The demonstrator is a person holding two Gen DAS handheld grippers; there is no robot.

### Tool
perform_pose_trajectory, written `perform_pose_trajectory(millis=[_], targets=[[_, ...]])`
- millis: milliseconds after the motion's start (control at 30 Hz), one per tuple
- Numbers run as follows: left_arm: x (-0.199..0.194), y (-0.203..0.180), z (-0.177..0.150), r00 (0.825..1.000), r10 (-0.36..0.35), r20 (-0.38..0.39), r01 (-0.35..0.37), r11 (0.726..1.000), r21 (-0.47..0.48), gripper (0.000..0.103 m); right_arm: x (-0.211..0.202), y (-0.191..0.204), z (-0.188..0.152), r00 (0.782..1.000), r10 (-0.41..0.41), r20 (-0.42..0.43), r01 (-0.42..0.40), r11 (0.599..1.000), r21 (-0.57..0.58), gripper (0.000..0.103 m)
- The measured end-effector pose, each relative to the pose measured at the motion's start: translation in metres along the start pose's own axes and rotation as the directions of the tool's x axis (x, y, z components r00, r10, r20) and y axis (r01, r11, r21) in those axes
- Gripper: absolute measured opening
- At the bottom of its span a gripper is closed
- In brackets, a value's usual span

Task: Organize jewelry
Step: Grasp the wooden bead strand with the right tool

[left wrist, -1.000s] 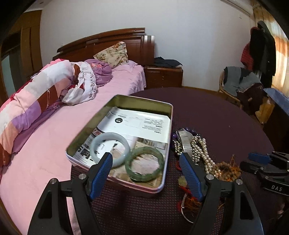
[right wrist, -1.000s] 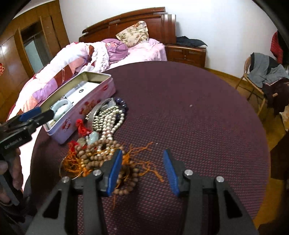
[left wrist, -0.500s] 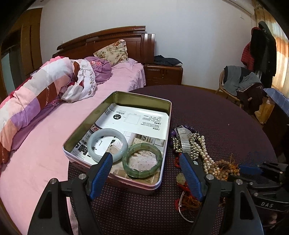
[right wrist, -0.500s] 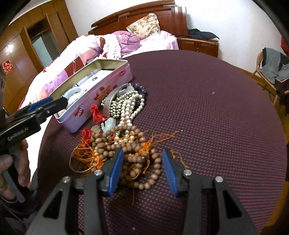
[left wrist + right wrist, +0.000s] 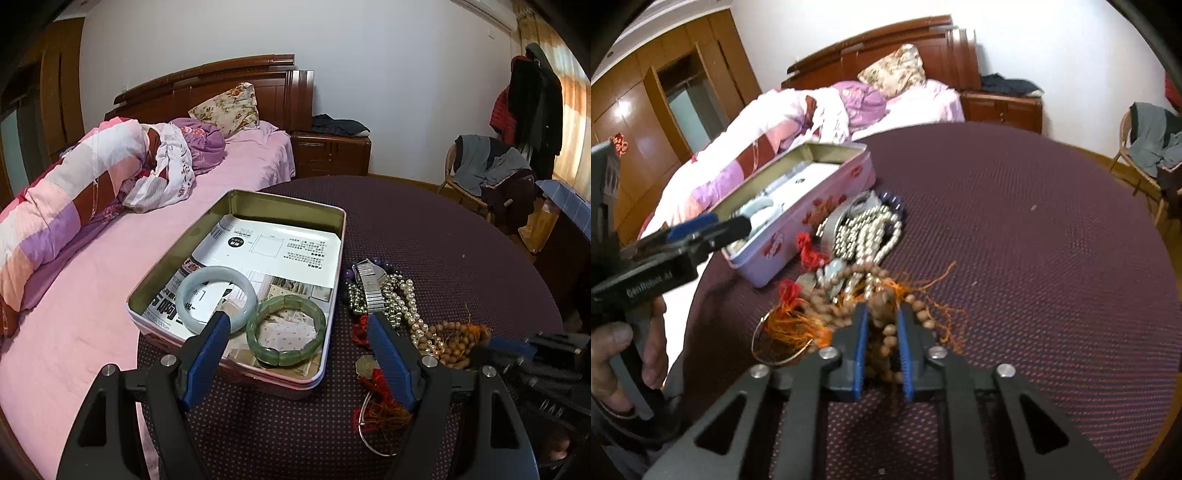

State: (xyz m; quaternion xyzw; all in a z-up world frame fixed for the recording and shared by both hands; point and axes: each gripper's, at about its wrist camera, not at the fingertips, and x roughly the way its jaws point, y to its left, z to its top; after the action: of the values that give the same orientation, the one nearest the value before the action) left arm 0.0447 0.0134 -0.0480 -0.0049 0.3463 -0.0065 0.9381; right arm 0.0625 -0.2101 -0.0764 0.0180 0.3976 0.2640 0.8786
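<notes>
Wooden bead string (image 5: 882, 325) on the tabletop (image 5: 1034, 258): your right hand-held gripper (image 5: 882, 325) has just been closing and now clamps it. Left hand-held gripper (image 5: 295, 343) gapes empty over the tin (image 5: 334, 314). Lift next, probably.

Each black tool (image 5: 881, 314) has blue pads (image 5: 860, 350) and silver screws.

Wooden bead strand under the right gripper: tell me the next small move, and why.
Probably lift it slowly. The right gripper has just been closing on the wooden bead strand, which lies tangled with orange tassels and pearls; a gentle rise should show what drags along before carrying it to the tin.
</notes>
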Motion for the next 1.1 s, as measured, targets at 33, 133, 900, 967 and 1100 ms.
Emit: perform_pose_trajectory(millis=[33, 133, 900, 967, 1100], targets=[[0.0, -0.001, 0.001, 1.0, -0.001, 0.001, 0.001, 1.0, 0.001, 0.077, -0.004, -0.002, 0.002, 1.0, -0.01, 0.013, 0.01, 1.0, 0.003, 0.016], [0.001, -0.003, 0.004, 1.0, -0.009, 0.003, 0.009, 1.0, 0.003, 0.077, -0.009, -0.008, 0.008, 0.999, -0.042, 0.023, 0.041, 0.999, 0.005, 0.016], [0.028, -0.042, 0.028, 0.998, -0.054, -0.014, 0.055, 0.995, 0.082, 0.077, -0.023, -0.078, 0.02, 0.963, -0.263, 0.064, 0.254, 0.96, 0.113, 0.016], [0.036, -0.048, 0.029, 0.998, -0.062, -0.023, 0.064, 0.994, 0.089, 0.077, -0.022, -0.082, 0.019, 0.963, -0.263, 0.058, 0.255, 0.959, 0.123, 0.016], [0.044, -0.052, 0.028, 0.996, -0.074, -0.057, 0.079, 0.993, 0.09, 0.07, -0.022, -0.082, 0.019, 0.966, -0.253, 0.057, 0.245, 0.962, 0.117, 0.016]])
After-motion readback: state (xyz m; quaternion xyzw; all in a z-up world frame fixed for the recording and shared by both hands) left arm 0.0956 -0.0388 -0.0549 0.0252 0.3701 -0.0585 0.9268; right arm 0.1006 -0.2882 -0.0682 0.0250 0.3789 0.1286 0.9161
